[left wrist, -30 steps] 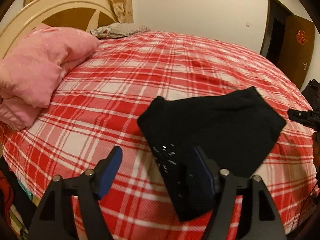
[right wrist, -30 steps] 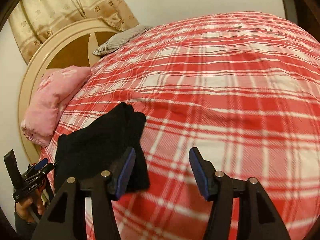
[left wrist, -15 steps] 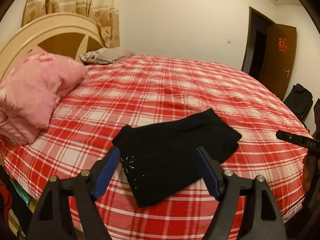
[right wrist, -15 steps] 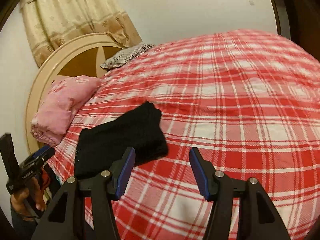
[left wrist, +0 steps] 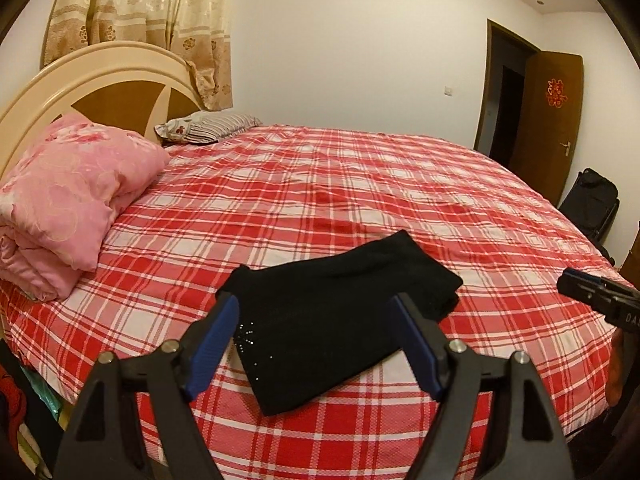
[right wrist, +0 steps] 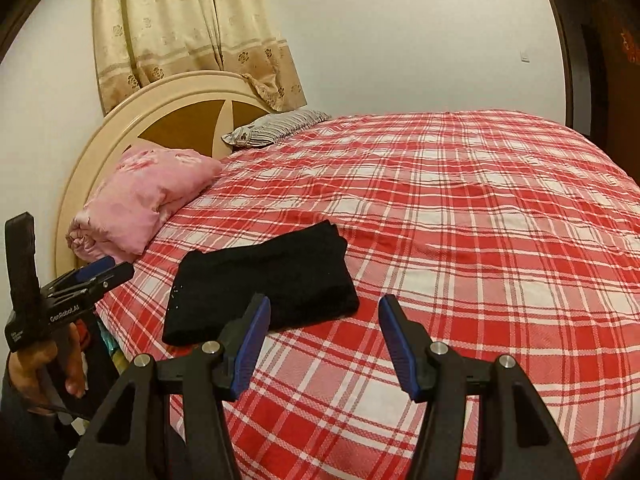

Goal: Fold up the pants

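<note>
The black pants (left wrist: 336, 312) lie folded into a compact rectangle on the red plaid bed (left wrist: 320, 200), near its front edge. The same pants (right wrist: 264, 280) show left of centre in the right wrist view. My left gripper (left wrist: 316, 312) hovers open above and in front of the pants, with nothing between its blue pads. My right gripper (right wrist: 324, 312) is open too, held back from the pants' right end and clear of the cloth. The left gripper's body (right wrist: 60, 292) appears at the far left of the right wrist view, held by a hand (right wrist: 48, 372).
A folded pink quilt (left wrist: 68, 200) and a striped pillow (left wrist: 208, 130) lie by the cream headboard (left wrist: 92, 76). An open brown door (left wrist: 548, 120) and a black bag (left wrist: 588, 204) stand at the right. The right gripper's tip (left wrist: 596, 300) juts in at the right edge.
Both grippers have drawn back and risen from the pants, which now look smaller and farther off. The pants lie still on the bed.
</note>
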Demonstrator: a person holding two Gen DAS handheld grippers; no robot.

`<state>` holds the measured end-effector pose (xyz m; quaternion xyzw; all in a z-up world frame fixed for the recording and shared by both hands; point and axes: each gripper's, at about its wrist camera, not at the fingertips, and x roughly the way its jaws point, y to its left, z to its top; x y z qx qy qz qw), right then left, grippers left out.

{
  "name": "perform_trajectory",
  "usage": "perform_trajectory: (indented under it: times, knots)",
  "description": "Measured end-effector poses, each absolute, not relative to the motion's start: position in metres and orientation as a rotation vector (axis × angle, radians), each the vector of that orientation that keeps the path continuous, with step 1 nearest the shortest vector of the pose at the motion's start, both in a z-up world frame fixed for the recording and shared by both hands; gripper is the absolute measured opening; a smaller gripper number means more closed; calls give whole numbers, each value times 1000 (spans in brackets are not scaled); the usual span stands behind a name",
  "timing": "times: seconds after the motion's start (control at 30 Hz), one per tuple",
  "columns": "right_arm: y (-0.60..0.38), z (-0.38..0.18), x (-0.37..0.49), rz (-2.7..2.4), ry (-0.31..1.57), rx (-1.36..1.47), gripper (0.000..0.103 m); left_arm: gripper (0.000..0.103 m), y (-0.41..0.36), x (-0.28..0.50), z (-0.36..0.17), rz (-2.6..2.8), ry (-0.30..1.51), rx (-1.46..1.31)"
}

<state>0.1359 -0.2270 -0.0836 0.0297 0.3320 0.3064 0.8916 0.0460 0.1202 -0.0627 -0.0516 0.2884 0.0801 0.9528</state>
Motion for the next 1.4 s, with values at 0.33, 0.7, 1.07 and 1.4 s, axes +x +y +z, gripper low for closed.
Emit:
perform_trajectory:
  times: [0.33, 0.7, 1.07, 1.4]
  knots:
    - [-226, -88, 130, 637, 691, 51, 58, 81, 120, 46, -64, 170, 590, -108]
    - [-229, -79, 122, 630, 649, 44, 58, 100, 123, 43, -57, 197, 557, -98]
    - [-223, -78, 116, 633, 639, 16, 58, 103, 124, 43, -50, 227, 534, -92]
    - [-215, -81, 110, 651, 640, -16, 58, 103, 124, 46, -55, 242, 554, -73]
